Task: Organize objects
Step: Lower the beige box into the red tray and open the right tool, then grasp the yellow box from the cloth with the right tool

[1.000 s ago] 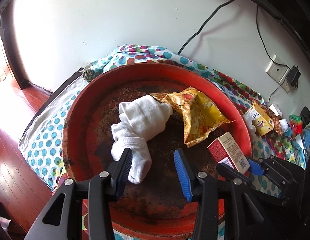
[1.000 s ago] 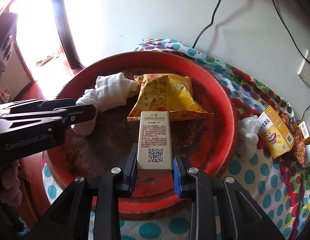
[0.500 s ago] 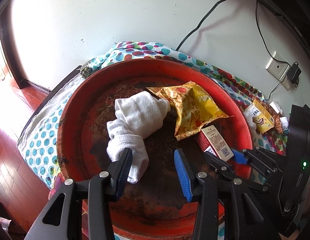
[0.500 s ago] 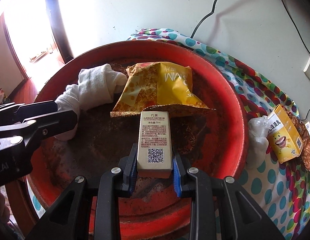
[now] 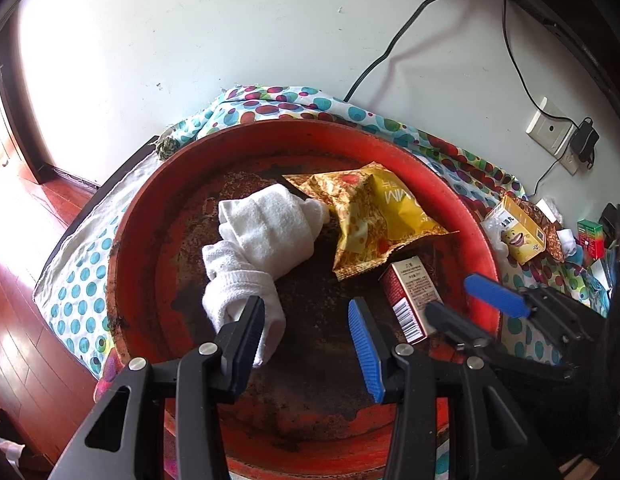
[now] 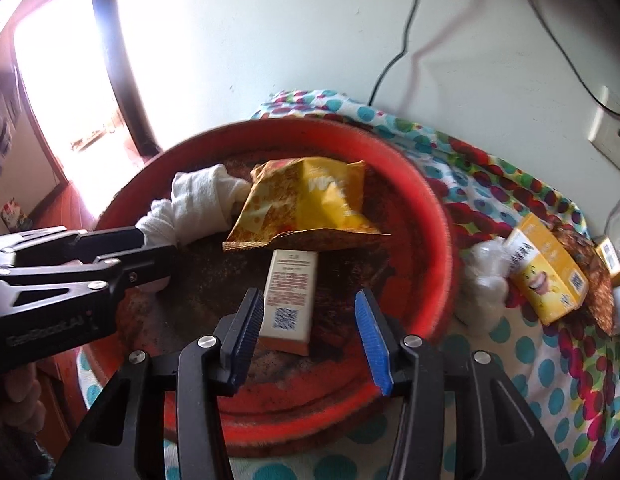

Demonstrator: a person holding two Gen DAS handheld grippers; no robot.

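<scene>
Red and rusty inside, the round basin [image 6: 437,240] on the dotted cloth [image 6: 549,360] already holds three things: a rolled white sock [image 5: 262,240] at its left, a yellow snack bag [image 5: 373,216] at the back, and a small carton [image 6: 290,296] lying flat on the basin floor near the front rim. The right gripper [image 6: 310,332] has just been opening; its jaws stand apart with the carton lying loose between them, the pads clear of its sides, so that item looks delivered. The left gripper [image 5: 306,340] hovers half open over the basin and holds nothing, its left finger just in front of the sock's end. Outside the basin, on the cloth to the right, a yellow box [image 6: 545,272], a white wad [image 6: 485,276] and other small packets wait, so the sorting seems partly done.
</scene>
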